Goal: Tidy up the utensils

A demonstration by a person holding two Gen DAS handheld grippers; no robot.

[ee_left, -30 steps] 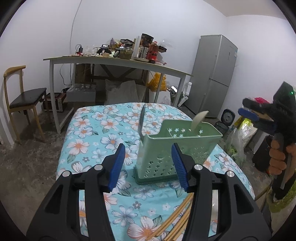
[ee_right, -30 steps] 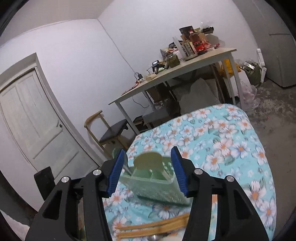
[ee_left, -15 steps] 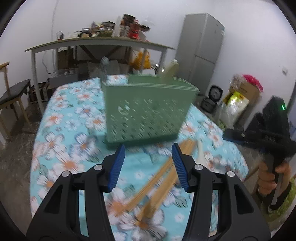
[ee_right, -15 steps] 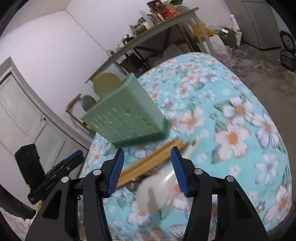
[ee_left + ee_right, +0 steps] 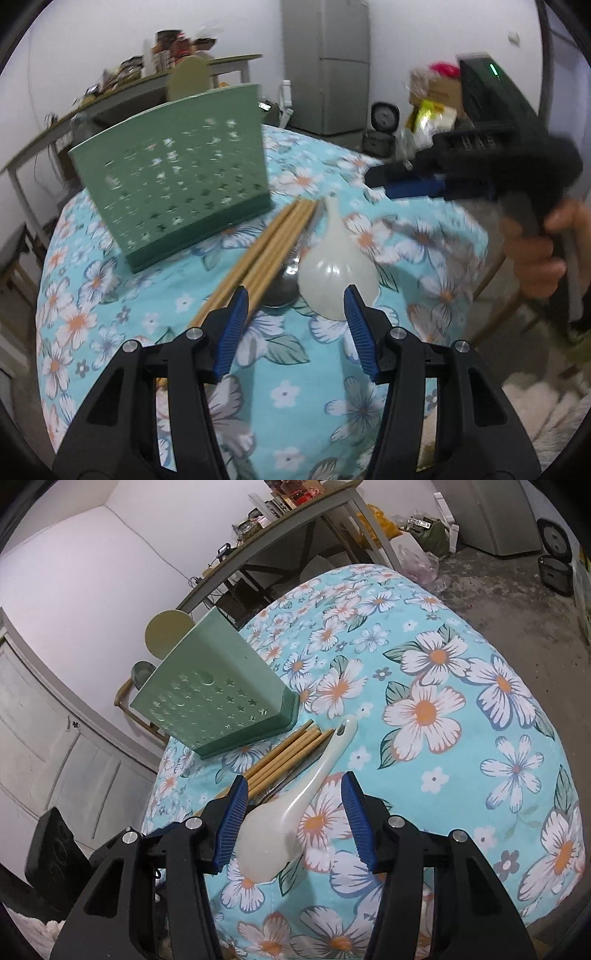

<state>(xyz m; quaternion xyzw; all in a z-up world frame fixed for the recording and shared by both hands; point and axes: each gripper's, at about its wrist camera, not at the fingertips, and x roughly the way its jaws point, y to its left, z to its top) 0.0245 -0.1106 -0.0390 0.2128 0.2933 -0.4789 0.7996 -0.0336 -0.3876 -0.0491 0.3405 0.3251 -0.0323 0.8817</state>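
Between the right tool's (image 5: 291,812) parted, empty pads lies the white spoon (image 5: 295,805) on the floral counter (image 5: 480,720), handle running far toward the green holder (image 5: 218,705); chopsticks (image 5: 284,753) lie just left. Left tool (image 5: 293,325), also released, hovers near.

Your two handheld grippers
Left gripper (image 5: 293,314) and right gripper (image 5: 291,805): black frames, ribbed blue pads, silver screws.
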